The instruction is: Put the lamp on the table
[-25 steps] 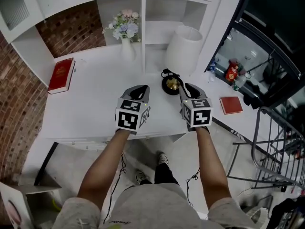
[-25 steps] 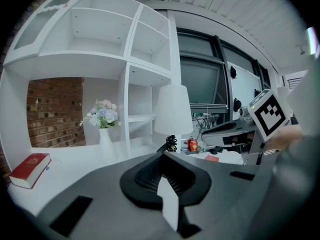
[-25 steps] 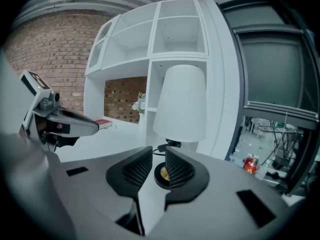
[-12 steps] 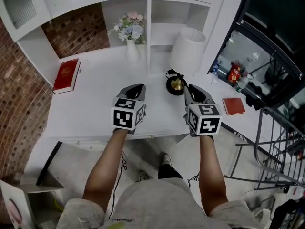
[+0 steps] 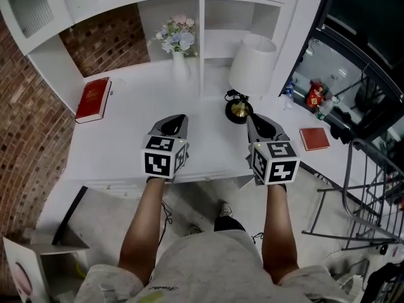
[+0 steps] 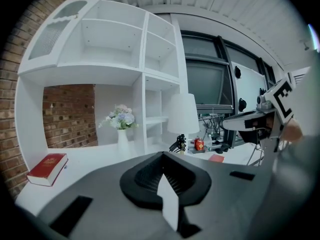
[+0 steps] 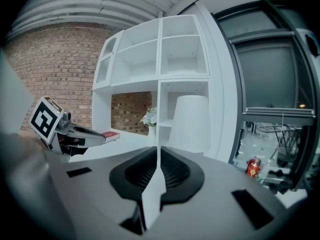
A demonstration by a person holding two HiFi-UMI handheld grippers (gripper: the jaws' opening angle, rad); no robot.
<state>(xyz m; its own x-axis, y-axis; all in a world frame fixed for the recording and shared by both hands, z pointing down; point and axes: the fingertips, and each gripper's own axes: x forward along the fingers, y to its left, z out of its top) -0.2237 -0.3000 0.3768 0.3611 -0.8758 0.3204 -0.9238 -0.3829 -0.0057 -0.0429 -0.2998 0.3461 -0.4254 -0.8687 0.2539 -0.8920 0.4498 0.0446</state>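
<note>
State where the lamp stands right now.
In the head view the lamp stands on the table toward its right side, right of the vase, before the shelves.

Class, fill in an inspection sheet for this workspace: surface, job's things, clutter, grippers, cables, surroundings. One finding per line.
Surface: white table, carrying everything listed below.
Job's things: lamp stands upright on the table at the right, with a white shade and a dark base; neither gripper touches it.
Clutter: red book lies at the table's left edge; vase of flowers stands under the shelves.
Grippers: left gripper is shut and empty; right gripper has just been closing, its jaws are together with nothing between them.
Cables: black cord sits at the lamp's base.
Surroundings: white shelves, brick wall, metal rack at the right.
</note>
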